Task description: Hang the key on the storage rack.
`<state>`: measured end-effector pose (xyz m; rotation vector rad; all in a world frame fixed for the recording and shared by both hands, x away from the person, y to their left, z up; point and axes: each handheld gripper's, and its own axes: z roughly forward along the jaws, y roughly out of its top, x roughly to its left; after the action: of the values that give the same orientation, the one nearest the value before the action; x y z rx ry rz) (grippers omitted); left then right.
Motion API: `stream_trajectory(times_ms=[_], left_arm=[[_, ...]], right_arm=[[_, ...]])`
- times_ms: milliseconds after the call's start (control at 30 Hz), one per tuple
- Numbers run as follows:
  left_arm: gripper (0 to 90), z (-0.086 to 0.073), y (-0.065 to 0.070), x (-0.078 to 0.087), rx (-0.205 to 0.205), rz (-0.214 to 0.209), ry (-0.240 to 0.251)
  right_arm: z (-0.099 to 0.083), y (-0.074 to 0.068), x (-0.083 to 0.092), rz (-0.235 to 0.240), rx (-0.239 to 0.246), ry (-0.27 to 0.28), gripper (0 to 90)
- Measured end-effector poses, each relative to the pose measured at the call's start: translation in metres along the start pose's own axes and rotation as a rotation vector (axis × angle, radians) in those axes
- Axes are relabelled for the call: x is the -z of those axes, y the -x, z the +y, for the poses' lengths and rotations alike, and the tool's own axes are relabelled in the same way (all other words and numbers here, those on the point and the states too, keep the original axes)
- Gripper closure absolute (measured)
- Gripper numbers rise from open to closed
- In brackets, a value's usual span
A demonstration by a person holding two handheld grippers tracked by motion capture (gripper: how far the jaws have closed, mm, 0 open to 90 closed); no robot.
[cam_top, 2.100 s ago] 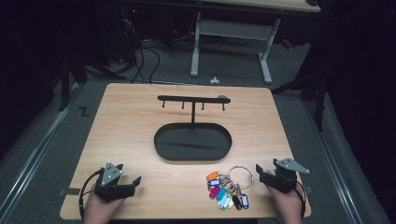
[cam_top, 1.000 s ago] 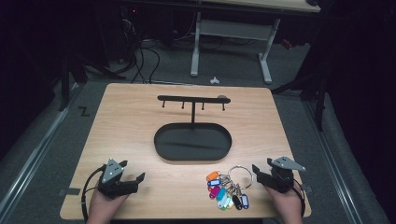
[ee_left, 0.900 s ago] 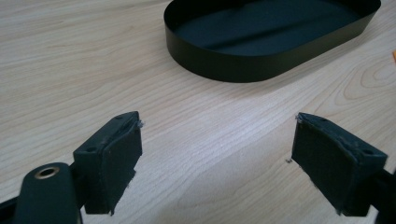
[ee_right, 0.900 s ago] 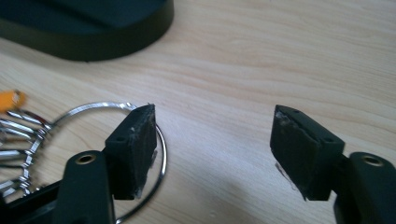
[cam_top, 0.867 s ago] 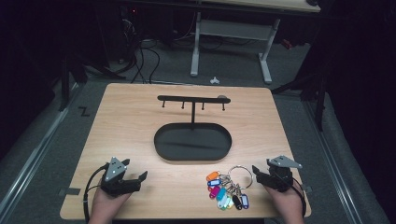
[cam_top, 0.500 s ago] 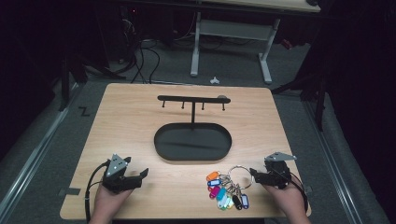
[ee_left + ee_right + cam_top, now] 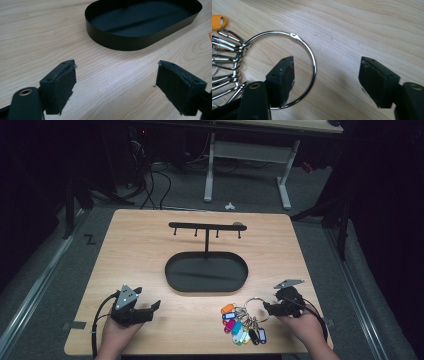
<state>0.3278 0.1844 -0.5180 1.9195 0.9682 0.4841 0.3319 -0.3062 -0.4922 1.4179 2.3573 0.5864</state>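
Observation:
A steel key ring (image 7: 256,305) with several coloured key tags (image 7: 241,326) lies on the wooden table near its front right. My right gripper (image 7: 270,308) is open at the ring's right side. In the right gripper view its left jaw hangs over the inside of the ring (image 7: 294,35), so the ring's right arc lies between the pads of this gripper (image 7: 327,61) without being pressed. These jaws have just been closing a little. My left gripper (image 7: 152,307) is open at the front left, with bare wood between its pads (image 7: 116,63).
A black oval tray (image 7: 220,276) sits mid-table, and its wall (image 7: 120,42) stands ahead of the left jaws. Behind it rises a black rack with hooks (image 7: 206,226). An orange tag (image 7: 218,21) lies at the ring's far side. Desk legs and cables stand beyond the table.
My right gripper has slid left across the table, up to the key ring. The left gripper has shifted only slightly. The keys have not moved.

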Motion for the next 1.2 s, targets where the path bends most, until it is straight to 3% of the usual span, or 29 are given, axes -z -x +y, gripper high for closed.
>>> stream_trajectory(times_ms=[200,500,633,733,900,1000,1200], left_arm=[[17.3,-0.001,0.001,0.001,-0.004,-0.005,-0.003],[18.5,-0.001,0.001,0.001,0.003,-0.008,-0.009],[18.6,-0.001,0.002,0.001,-0.005,-0.006,-0.014],[18.6,-0.001,0.002,0.002,-0.003,-0.004,-0.009],[18.6,-0.001,0.003,0.001,-0.014,-0.005,-0.014],[18.6,-0.002,0.004,0.003,-0.034,0.000,-0.020],[18.7,-0.002,0.004,0.005,-0.034,0.000,-0.018]], right_arm=[[0.011,-0.001,0.001,0.028,0.042,-0.078,36.9],[0.022,0.001,-0.001,0.039,0.109,-0.201,36.8],[0.026,-0.002,-0.002,0.043,0.126,-0.215,35.3],[0.028,-0.006,-0.004,0.046,0.134,-0.233,28.7],[0.033,-0.010,-0.007,0.057,0.125,-0.261,28.5],[0.037,-0.012,-0.008,0.052,0.142,-0.275,27.8],[0.048,-0.016,-0.011,0.058,0.182,-0.318,32.5]])
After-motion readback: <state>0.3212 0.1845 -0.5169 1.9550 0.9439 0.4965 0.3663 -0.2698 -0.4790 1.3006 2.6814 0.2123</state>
